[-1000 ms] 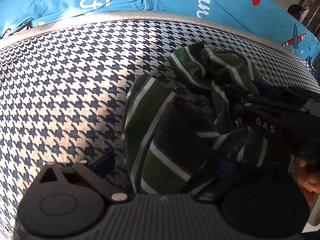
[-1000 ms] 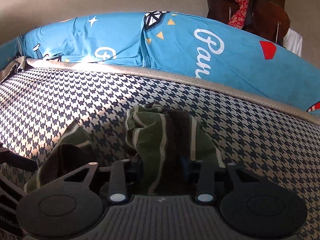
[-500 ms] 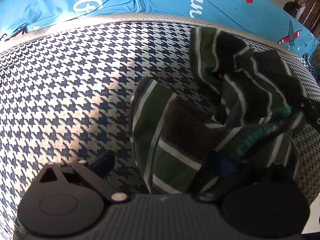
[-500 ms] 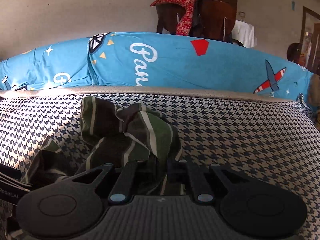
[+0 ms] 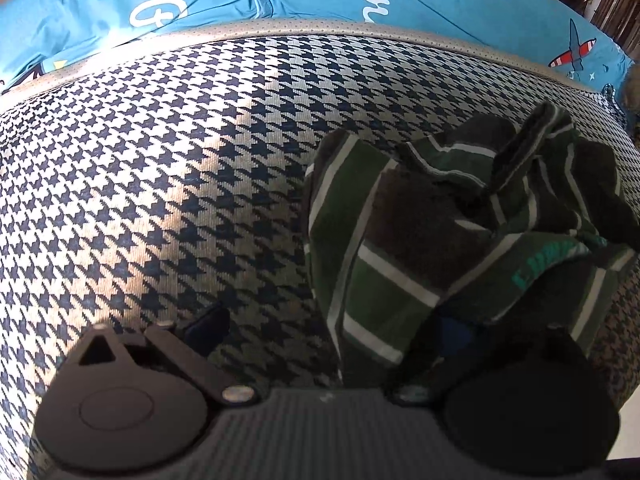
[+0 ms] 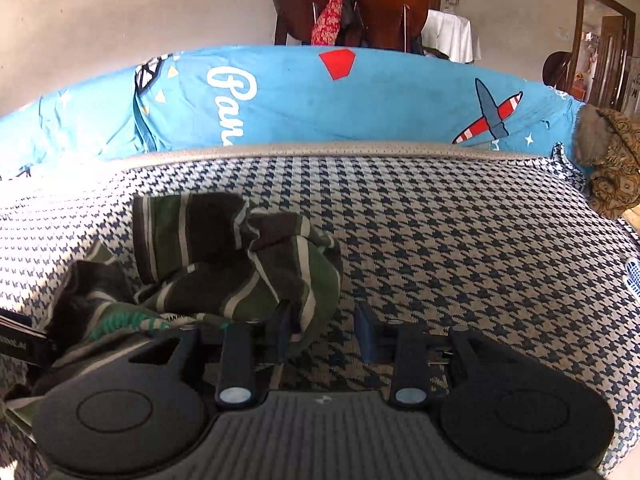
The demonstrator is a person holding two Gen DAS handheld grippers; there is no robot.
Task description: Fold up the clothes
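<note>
Shirt point(image 6: 240, 264): striped green, lying bunched on the checked bed cover point(image 6: 460, 248), not flat, not folded | left tongs point(image 5: 328, 332): spread wide, right finger under the cloth | right tongs point(image 6: 324, 332): spread, empty, just beside the heap | step, I judge: gathering or spreading | next: needs a hem found and pinched.

Black ribbed gripper bodies, round discs, blue-padded fingers point(image 6: 362, 330), silver screws
</note>
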